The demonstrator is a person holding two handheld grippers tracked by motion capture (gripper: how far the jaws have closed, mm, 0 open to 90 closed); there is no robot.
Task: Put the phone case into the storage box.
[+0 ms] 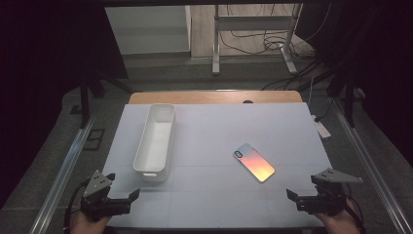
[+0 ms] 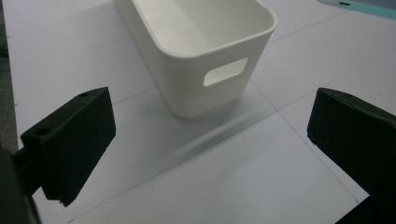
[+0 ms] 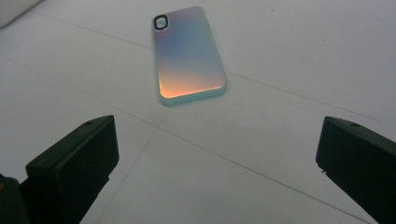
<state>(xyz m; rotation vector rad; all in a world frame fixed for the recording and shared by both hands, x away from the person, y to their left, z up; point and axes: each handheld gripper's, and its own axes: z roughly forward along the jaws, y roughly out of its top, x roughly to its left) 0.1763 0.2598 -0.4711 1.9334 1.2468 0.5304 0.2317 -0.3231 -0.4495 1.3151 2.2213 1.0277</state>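
1. My right claw (image 3: 217, 163) hangs just above the table with its jaws spread wide and nothing between them. In the high view it (image 1: 298, 199) sits at the near right edge, on the side of the phone case away from the bin.

2. My left claw (image 2: 210, 154) is spread just as wide and also empty. It (image 1: 127, 196) rests near the corner of the white sheet, just short of the bin's near end.

3. The phone case (image 3: 188, 56) lies flat, back up, with an iridescent finish and the camera cutout at its far end. It (image 1: 253, 162) is near my right claw and well apart from the bin.

4. The white plastic bin (image 2: 196, 42) stands upright and empty, its handle slot facing my left claw. In the high view the bin (image 1: 156, 141) lies lengthwise, well to the left of the phone case.

5. What I judge could go wrong:
   - The case is thin and lies flush on the white table sheet (image 1: 214, 195). If my jaws come down too high they may close over it and grab nothing.
   - Its glossy back looks slick. A pinch on the long edges could let it squirt out or pivot.
   - Jaws pushed in at a low angle may shove the case across the sheet, away from the bin, instead of gripping it.
   - The case is empty and flexible, so a hard squeeze could bow it and pop it free.
   - The bin is light. A bump from my left claw could slide or tip it.
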